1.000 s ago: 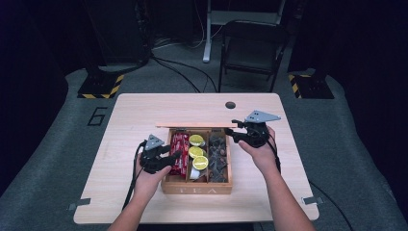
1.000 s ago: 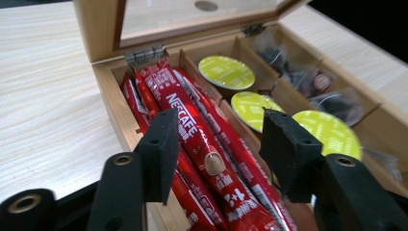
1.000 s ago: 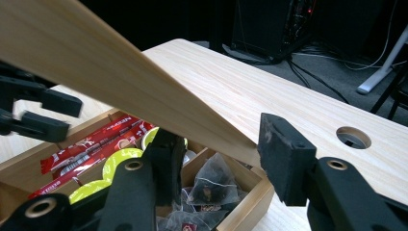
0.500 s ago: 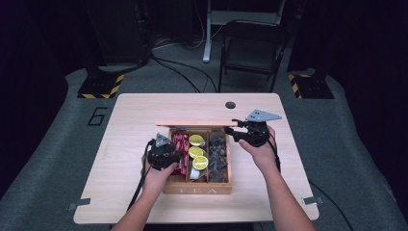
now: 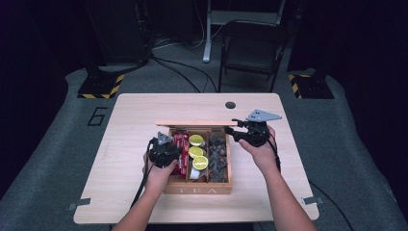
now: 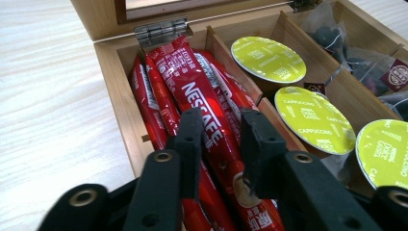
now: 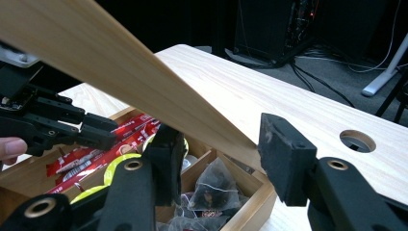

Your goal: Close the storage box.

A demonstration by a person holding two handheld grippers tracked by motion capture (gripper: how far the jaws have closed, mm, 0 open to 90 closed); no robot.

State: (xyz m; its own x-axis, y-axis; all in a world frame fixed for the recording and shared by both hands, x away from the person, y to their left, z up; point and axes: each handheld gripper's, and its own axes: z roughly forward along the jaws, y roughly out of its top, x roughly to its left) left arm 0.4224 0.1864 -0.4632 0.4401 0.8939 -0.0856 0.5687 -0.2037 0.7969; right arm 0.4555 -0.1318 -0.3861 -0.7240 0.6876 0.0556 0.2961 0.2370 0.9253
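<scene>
Since the frame half a second before, the left tongs (image 5: 166, 150) had moved inward over the box's (image 5: 197, 185) left compartment; a second before they sat at the box's left edge. The right tongs (image 5: 240, 134) had held their place at the lid (image 5: 196, 123).

From above, the left tongs' tips were hidden by the tool body and hand. In the left gripper view the jaws stood apart, one on each side of the top red Nescafe stick (image 6: 202, 103); whether they touched it could not be told. The lower ends of the sticks were cut off behind the jaws. Right of those jaws lay three green-topped capsules (image 6: 315, 119), with tea bags (image 6: 358, 50) beyond them, partly out of frame.

In the right gripper view the lid (image 7: 110, 67) ran slantwise between the spread jaws; contact was not clear. Below and beyond them the tea bags (image 7: 207, 185) looked dark and hard to read.

Left hand (image 5: 159, 173) reached from below, forearm angled inward. Right hand (image 5: 262, 151) was held at the box's far right corner above the table (image 5: 134, 115).
</scene>
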